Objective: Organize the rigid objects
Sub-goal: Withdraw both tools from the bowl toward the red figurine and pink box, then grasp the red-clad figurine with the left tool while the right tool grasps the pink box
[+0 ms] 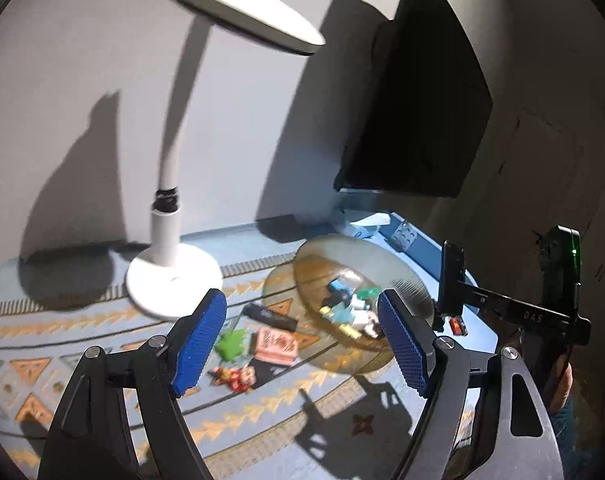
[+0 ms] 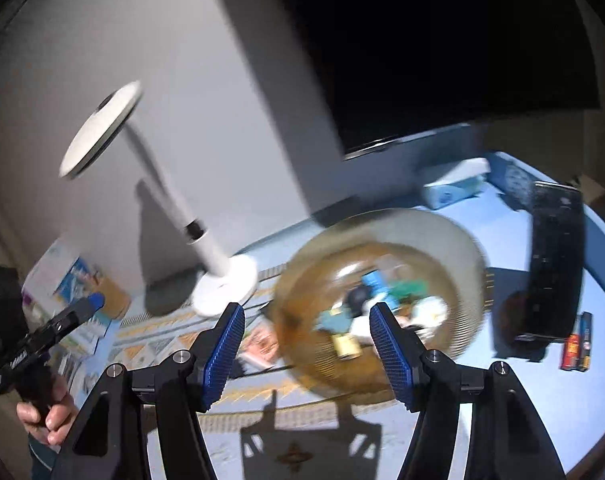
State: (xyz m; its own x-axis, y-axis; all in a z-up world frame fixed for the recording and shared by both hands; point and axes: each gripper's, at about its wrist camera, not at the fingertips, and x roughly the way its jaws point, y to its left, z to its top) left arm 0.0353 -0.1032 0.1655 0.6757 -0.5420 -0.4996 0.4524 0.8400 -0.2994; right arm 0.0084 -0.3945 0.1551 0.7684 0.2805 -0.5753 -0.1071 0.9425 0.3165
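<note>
An amber glass bowl (image 1: 402, 276) on the patterned blue tablecloth holds several small toys, among them a blue piece (image 2: 376, 282) and a yellow cylinder (image 2: 344, 346). On the cloth beside the bowl lie a green toy (image 1: 232, 344), a pink box (image 1: 276, 346), a red figurine (image 1: 234, 376) and a black bar (image 1: 270, 316). My left gripper (image 1: 301, 300) hangs open above these loose things, its pads touching nothing. My right gripper (image 2: 306, 312) is open above the bowl's (image 2: 454, 240) near side, with nothing between its pads. Both views are blurred.
A white desk lamp (image 1: 174, 276) stands behind the toys. A black monitor (image 1: 418, 120) fills the back right. A light blue tissue box (image 2: 450, 192), an upright black object (image 2: 554, 264) and a red pack (image 2: 574, 348) sit near the table's right edge. Boxes (image 2: 74, 280) are stacked far left.
</note>
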